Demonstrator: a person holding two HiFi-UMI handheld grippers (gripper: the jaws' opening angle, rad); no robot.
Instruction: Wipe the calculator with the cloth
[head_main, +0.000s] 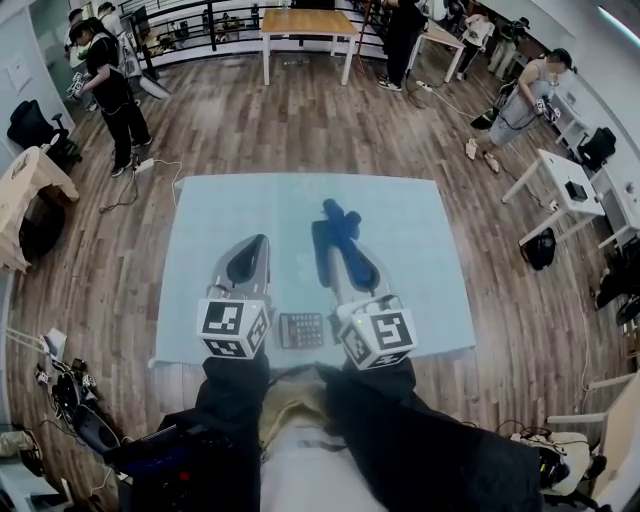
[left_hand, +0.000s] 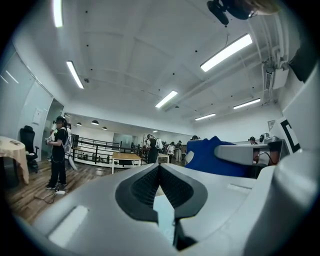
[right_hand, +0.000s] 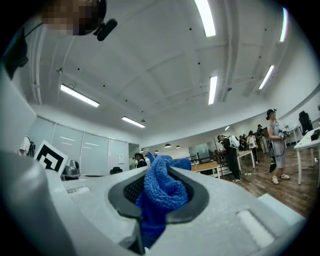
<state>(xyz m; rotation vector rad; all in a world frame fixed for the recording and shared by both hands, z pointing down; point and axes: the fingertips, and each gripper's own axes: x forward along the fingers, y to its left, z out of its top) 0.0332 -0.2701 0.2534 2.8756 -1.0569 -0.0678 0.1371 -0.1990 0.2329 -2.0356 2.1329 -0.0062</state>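
Observation:
The calculator (head_main: 301, 329), small and dark grey, lies flat near the front edge of the pale blue table (head_main: 420, 250), between the two marker cubes. The blue cloth (head_main: 336, 225) is pinched in my right gripper (head_main: 335, 246), which is raised and tilted up beyond the calculator. In the right gripper view the cloth (right_hand: 162, 192) fills the gap in that gripper (right_hand: 161, 186) and bunches out past the tips. My left gripper (head_main: 262, 241) is held beside it, shut with nothing in it; its pads meet at the tip (left_hand: 160, 167). The left gripper view also shows the cloth (left_hand: 207, 156) off to the right.
Wooden floor surrounds the table. A person (head_main: 112, 85) stands at the far left, others at the back and the far right (head_main: 520, 100). A wooden table (head_main: 305, 25) stands at the back, white desks (head_main: 565, 180) at the right, cables and gear (head_main: 60, 385) at the left.

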